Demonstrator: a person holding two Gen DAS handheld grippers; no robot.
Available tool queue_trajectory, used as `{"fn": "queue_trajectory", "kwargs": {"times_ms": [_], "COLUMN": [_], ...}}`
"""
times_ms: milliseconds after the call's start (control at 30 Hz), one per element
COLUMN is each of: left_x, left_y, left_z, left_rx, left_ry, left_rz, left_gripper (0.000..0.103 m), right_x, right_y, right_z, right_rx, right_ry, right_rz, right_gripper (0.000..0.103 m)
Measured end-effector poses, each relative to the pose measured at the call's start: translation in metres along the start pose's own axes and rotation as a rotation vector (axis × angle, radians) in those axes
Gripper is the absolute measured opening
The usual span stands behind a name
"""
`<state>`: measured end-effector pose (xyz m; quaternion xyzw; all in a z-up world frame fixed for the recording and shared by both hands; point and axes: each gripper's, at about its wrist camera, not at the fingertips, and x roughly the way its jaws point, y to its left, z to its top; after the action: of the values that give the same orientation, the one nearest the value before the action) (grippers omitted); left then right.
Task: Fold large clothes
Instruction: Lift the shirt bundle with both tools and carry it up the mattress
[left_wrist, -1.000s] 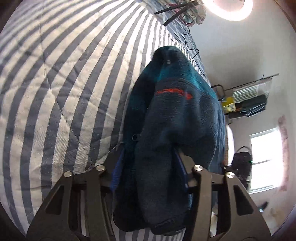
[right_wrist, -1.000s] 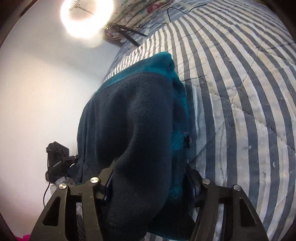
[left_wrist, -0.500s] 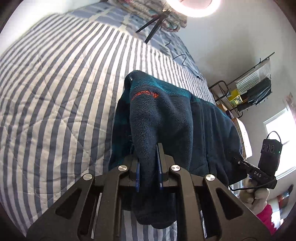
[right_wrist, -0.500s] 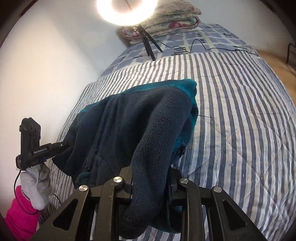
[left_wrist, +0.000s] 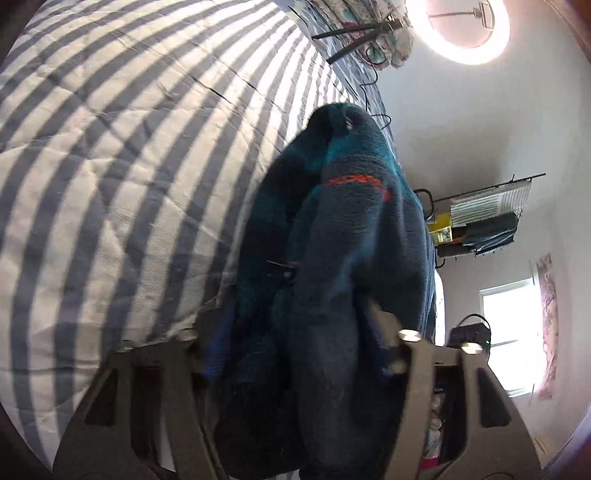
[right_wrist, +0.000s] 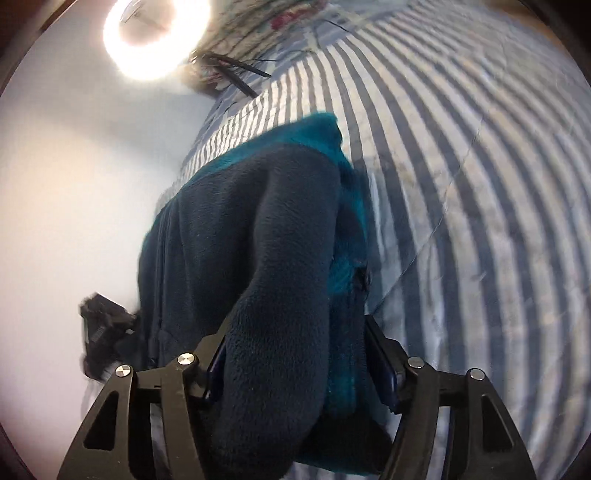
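Note:
A dark navy and teal fleece jacket with an orange logo lies bunched on the blue-and-white striped bedspread. My left gripper has its jaws spread wide, with a thick fold of the fleece lying between them. My right gripper is likewise spread wide around a navy sleeve of the jacket over the bedspread. The fingertips of both are hidden by fabric.
A ring light on a tripod and folded floral bedding stand at the head of the bed. A wire shelf and a window are on the right wall. The other gripper shows at the left.
Half a second ago both grippers were clamped narrowly on the fleece and lifted; now both have opened wide and dropped low and close to the bed, fabric still between the jaws.

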<state>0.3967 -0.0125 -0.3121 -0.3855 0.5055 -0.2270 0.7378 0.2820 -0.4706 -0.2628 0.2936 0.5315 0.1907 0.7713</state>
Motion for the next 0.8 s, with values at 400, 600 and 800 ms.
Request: {"fn": "queue_trajectory", "kwargs": {"times_ms": [400, 600, 800], "left_x": [-0.044, -0.079, -0.106], "left_y": [-0.07, -0.097, -0.132], "left_z": [-0.006, -0.009, 0.007], "left_rx": [0.185, 0.248, 0.312], "left_ry": [-0.066, -0.109, -0.153], "left_rz": [0.063, 0.041, 0.023], "left_gripper": [0.032, 0.032, 0.032], "right_x": [-0.028, -0.058, -0.082], "right_y": [0.106, 0.149, 0.191], "right_z": [-0.021, -0.033, -0.015], "right_rx": [-0.349, -0.438, -0.516], "right_ry": [-0.053, -0.097, -0.155], "right_rz": [-0.304, -0.353, -0.371], "right_gripper": [0.03, 0.029, 0.029]}}
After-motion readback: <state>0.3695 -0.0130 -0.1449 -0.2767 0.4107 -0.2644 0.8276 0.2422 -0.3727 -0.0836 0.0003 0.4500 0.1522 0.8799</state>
